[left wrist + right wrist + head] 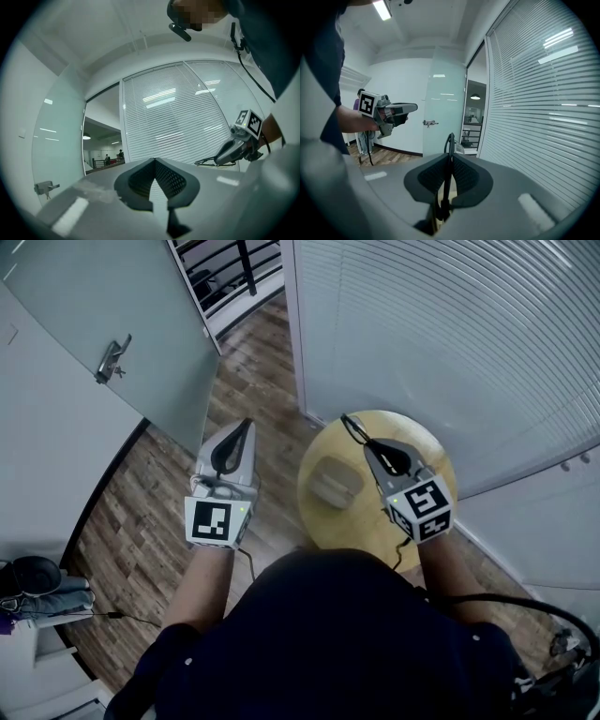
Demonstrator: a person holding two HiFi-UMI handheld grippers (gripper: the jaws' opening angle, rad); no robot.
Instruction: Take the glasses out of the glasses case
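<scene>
Right hand-held gripper [450, 158] clamps the glasses [448, 143] above the surface [364, 523] (glasses case [333, 482] lies there). Left hand-held gripper [154, 162] is clenched, empty.

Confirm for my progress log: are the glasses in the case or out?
Out. The right gripper's jaws are shut on the dark glasses, held in the air apart from the case on the round table.

The glasses case [332, 482] lies on the round table [328, 529].
</scene>
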